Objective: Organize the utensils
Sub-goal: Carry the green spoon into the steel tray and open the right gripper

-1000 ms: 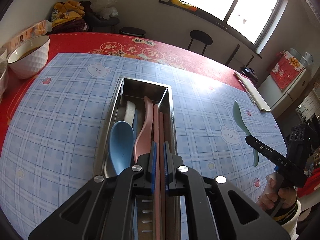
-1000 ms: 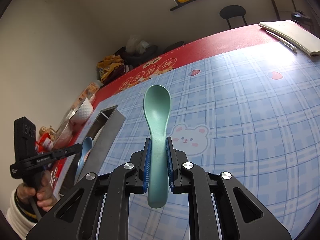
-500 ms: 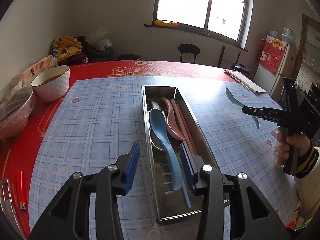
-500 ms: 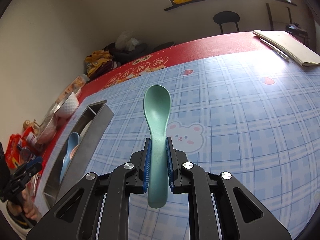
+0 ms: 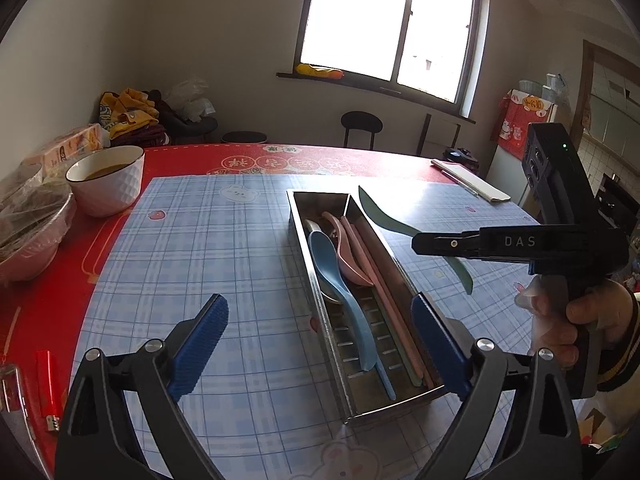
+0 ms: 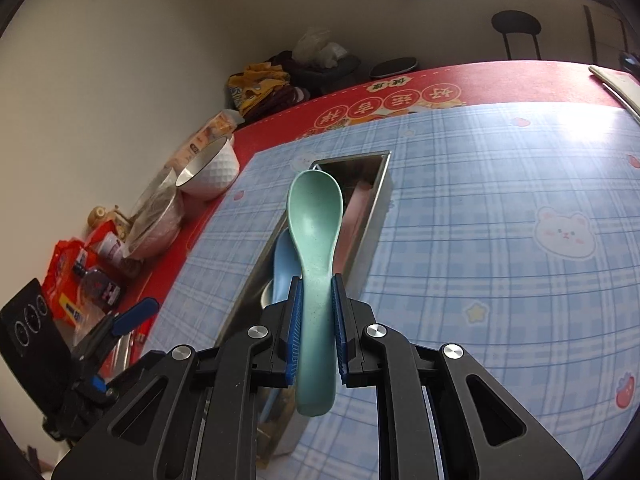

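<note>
The mat (image 5: 208,240) lies under everything ahead of my tongs. On it sits the tray (image 5: 362,406), directly ahead of my left tongs (image 5: 320,344) and just below and left of my right tongs (image 6: 316,332). I'd say it runs lengthwise so handles lie flat along it: the blue spoon (image 5: 340,284), pink spoon (image 5: 348,256) and pink chopsticks (image 5: 384,292) already rest inside.

My left tongs have just been opening and now stand wide, released, nothing between the pads, which straddle the tray's near end without touching it.

My right tongs are clenched on the green spoon (image 6: 316,240), gripping its handle, bowl forward, over the tray, I judge ready for lowering in.
</note>
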A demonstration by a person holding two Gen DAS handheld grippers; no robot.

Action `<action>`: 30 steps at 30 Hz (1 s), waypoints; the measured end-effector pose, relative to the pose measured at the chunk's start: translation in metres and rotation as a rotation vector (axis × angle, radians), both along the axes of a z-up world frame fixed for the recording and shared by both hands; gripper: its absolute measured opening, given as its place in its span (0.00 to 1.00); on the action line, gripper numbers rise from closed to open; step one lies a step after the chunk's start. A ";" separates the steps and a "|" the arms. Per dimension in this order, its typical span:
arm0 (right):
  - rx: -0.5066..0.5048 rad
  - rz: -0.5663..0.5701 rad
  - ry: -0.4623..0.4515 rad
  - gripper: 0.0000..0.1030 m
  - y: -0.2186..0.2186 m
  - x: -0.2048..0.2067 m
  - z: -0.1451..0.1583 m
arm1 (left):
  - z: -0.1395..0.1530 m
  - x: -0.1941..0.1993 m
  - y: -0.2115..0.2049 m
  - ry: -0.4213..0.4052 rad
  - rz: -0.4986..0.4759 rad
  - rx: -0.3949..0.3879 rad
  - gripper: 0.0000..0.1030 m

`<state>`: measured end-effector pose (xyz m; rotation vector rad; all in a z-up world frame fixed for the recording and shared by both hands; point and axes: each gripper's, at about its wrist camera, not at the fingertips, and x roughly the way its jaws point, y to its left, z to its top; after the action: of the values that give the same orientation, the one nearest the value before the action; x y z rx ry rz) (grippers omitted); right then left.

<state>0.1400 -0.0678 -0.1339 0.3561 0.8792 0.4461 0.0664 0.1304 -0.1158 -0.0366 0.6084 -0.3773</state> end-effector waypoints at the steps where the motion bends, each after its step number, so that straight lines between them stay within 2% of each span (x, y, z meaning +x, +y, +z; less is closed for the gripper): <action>1: -0.005 -0.003 0.006 0.14 0.007 -0.001 -0.001 | 0.002 -0.001 0.004 -0.003 0.003 0.000 0.92; 7: -0.029 -0.045 0.081 0.14 0.036 0.002 -0.012 | 0.008 -0.005 0.023 -0.024 0.049 0.012 0.94; 12: -0.077 -0.066 0.104 0.14 0.050 0.003 -0.020 | 0.008 -0.007 0.036 -0.025 0.079 -0.004 0.94; 21: -0.054 -0.089 0.171 0.14 0.053 0.008 -0.036 | 0.007 -0.007 0.047 -0.010 0.105 -0.023 0.94; 27: -0.041 -0.067 0.181 0.16 0.052 0.007 -0.035 | 0.009 -0.007 0.043 -0.006 0.103 -0.017 0.94; 30: -0.067 -0.052 0.142 0.16 0.049 0.003 -0.026 | 0.012 -0.007 0.039 -0.008 0.100 -0.009 0.94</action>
<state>0.1428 -0.0186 -0.1599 0.3518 1.0187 0.3454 0.0589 0.1691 -0.1038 -0.0732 0.5946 -0.2833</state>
